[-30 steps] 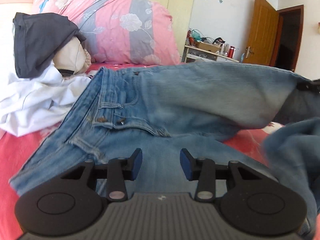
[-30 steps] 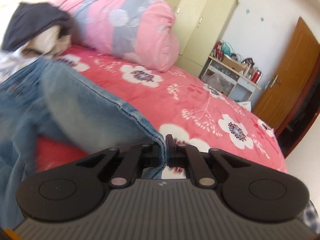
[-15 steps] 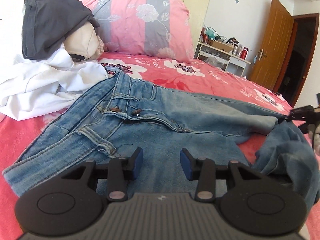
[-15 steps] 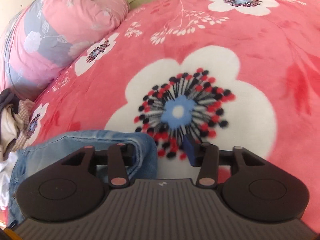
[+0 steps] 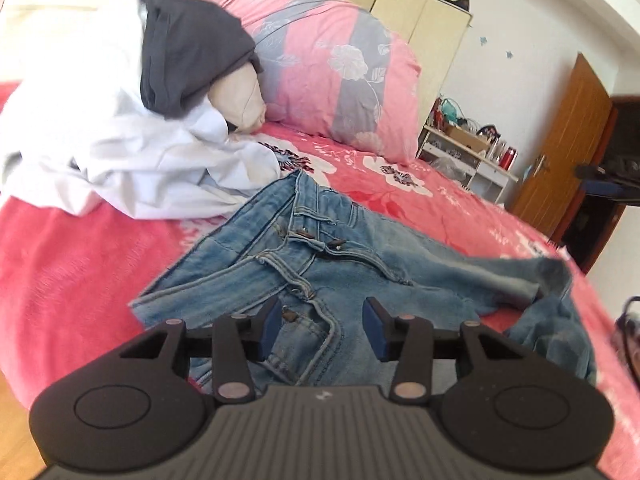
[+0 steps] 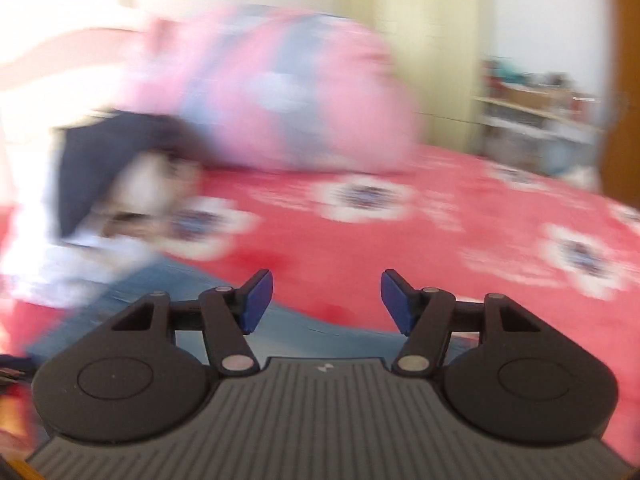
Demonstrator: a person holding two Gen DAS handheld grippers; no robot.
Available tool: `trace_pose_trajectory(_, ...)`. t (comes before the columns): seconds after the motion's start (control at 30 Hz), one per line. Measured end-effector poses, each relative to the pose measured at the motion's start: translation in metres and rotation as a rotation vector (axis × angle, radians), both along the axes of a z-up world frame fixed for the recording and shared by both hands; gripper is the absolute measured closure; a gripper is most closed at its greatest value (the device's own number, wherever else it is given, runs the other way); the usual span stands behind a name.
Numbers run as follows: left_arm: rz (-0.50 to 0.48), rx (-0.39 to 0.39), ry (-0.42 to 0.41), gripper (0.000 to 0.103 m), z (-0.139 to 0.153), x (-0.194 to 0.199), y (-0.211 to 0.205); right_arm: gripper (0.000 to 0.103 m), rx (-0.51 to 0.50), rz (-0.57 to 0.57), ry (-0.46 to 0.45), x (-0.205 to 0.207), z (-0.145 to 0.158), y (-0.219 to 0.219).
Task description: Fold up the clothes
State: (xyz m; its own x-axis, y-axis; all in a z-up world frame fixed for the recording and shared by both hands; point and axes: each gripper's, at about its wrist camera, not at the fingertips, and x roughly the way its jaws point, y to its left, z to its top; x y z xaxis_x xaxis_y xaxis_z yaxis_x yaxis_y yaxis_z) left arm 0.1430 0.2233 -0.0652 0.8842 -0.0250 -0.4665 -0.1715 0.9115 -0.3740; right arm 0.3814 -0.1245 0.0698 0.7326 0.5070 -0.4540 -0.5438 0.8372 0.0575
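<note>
Where the red flowered bed fills the left wrist view, one pair of blue jeans lies spread flat on it, waistband toward the pillows, buttons and fly showing, legs running off to the right, where their ends sit bunched and partly doubled over. Left hand-held gripper: just above the jeans near the hip pocket, jaws parted, blue pads clear of the cloth, nothing between them. Right hand-held gripper: jaws wide and opening, empty; blue denim lies beneath it at lower left in a heavily blurred right wrist view. Beside the waistband, touching or nearly so: a heap of white cloth, topped by a dark grey garment draped over a cream item. Behind the heap: a pink and grey flowered quilt roll. Background: pale yellow wardrobe, low shelf cluttered with small articles, brown door.
</note>
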Motion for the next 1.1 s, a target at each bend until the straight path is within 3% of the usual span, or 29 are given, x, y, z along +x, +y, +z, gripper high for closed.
trace_pose_trajectory(0.1,0.016,-0.083,0.006,0.058,-0.013,0.022,0.010,0.045,0.022,0.152,0.079,-0.001,-0.017,0.069)
trace_pose_trajectory(0.23,0.047,-0.156,0.024,0.066,-0.028,0.042,0.022,0.045,0.000,0.247,0.143,-0.005,-0.045,0.134)
trace_pose_trajectory(0.4,0.043,-0.281,0.001,0.063,-0.040,0.048,0.032,0.045,-0.021,0.275,0.152,-0.009,-0.057,0.166)
trace_pose_trajectory(0.53,0.061,-0.463,-0.045,0.063,-0.050,0.048,0.048,0.045,-0.013,0.277,0.162,-0.003,-0.067,0.172)
trace_pose_trajectory(0.8,0.071,-0.446,-0.120,0.065,-0.058,0.071,0.049,0.045,-0.049,0.318,0.126,0.019,-0.085,0.195)
trace_pose_trajectory(0.9,0.083,-0.449,-0.133,0.077,-0.059,0.070,0.049,0.046,-0.145,0.381,0.073,0.026,-0.096,0.218)
trace_pose_trajectory(0.97,0.099,-0.461,-0.143,0.088,-0.061,0.068,0.051,0.052,-0.220,0.437,0.045,0.030,-0.107,0.235)
trace_pose_trajectory(1.1,0.119,-0.469,-0.167,0.097,-0.061,0.063,0.054,0.061,-0.388,0.534,-0.030,0.027,-0.130,0.266)
